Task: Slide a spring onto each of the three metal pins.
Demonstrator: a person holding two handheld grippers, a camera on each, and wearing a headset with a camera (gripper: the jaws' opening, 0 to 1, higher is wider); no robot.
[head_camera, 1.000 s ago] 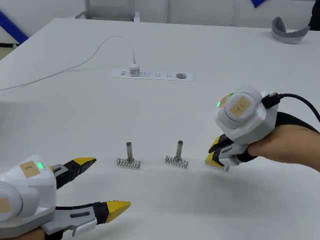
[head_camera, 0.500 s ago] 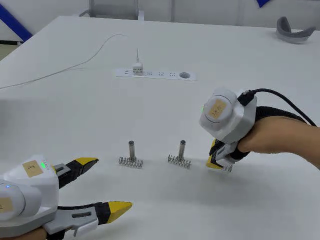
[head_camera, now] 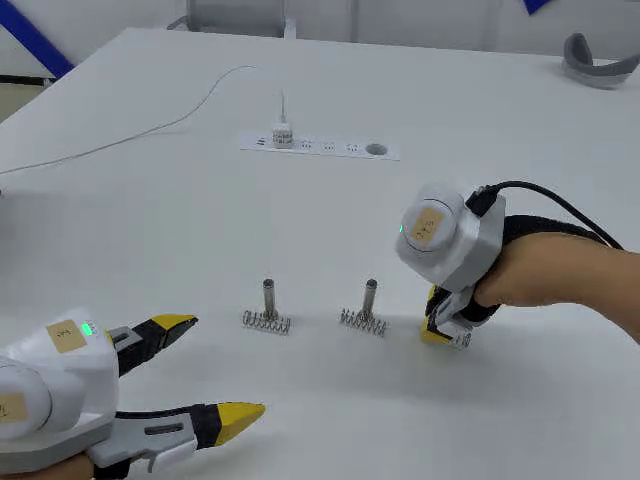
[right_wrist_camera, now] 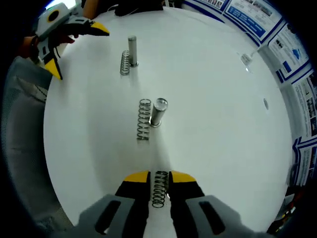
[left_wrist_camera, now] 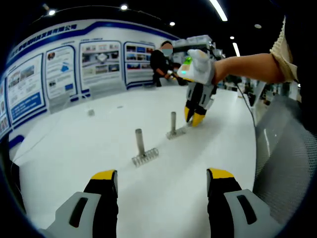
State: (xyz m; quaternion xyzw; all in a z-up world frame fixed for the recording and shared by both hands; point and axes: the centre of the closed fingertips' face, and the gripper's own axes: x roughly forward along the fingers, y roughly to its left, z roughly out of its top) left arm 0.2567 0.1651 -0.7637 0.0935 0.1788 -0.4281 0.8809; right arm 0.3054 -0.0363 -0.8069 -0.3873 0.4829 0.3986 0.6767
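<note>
A small silver wire coil spring (right_wrist_camera: pixel 158 191) is pinched mid-length by the right gripper (right_wrist_camera: pixel 159 177). It is judged light, squashy and prone to flicking out. The left gripper (left_wrist_camera: pixel 162 174) is spread, empty.

Two metal pins (head_camera: pixel 268 296) (head_camera: pixel 371 294), three springs (head_camera: pixel 266 321) (head_camera: pixel 362 322) (right_wrist_camera: pixel 158 191), two grippers (head_camera: pixel 225 365) (head_camera: pixel 438 334)

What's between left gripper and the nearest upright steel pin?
A small coiled metal spring lying at the pin's foot, then bare white tabletop; left gripper view.

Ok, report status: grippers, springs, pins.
Right gripper shut on small coiled steel spring, low at white table. Left gripper open, idle. Two upright grey metal pins bare, a loose spring lying beside each. Nothing in the way.
</note>
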